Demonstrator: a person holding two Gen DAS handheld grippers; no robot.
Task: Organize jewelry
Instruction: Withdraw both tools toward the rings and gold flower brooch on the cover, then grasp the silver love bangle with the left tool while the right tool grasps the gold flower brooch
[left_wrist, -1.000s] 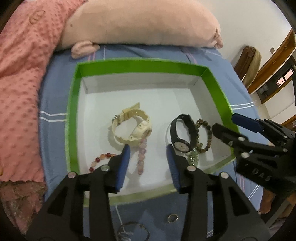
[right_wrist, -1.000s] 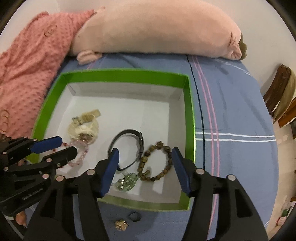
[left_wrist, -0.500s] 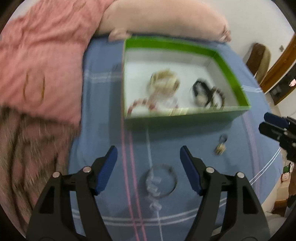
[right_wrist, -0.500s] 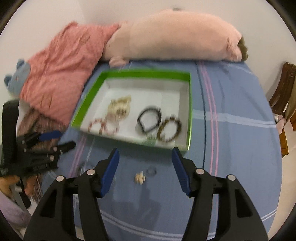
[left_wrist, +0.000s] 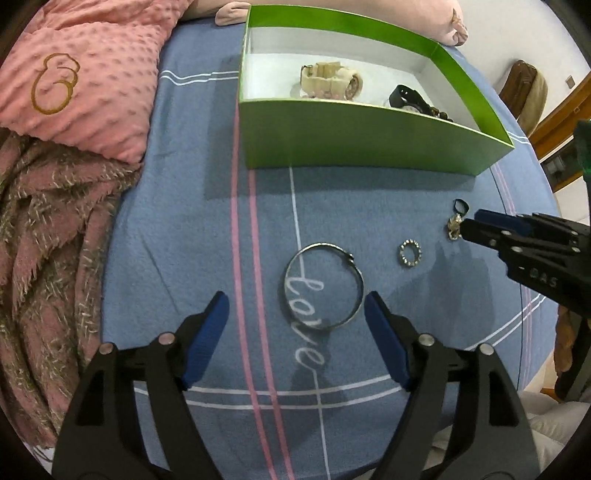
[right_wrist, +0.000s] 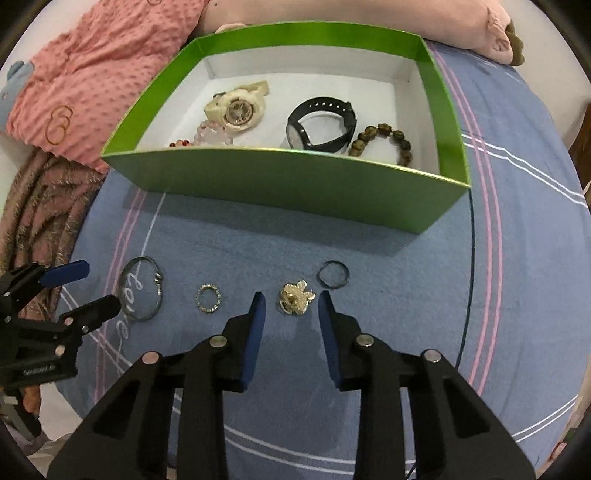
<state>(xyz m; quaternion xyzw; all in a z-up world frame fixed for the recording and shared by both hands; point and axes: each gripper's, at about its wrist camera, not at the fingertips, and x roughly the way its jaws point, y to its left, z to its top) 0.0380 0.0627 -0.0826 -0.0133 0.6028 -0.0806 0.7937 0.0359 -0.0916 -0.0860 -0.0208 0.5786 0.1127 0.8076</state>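
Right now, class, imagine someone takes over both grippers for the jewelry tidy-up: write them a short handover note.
Left gripper: open, jaws just widening, fingers either side of the silver bangle, not touching it.
Right gripper: open, jaws just narrowing around the gold flower brooch, nothing gripped yet.
Done: cream watch, black watch, brown bead bracelet and pink bead bracelet lie in the green box.
Left on the blue blanket: bangle, brooch, sparkly ring, dark ring.
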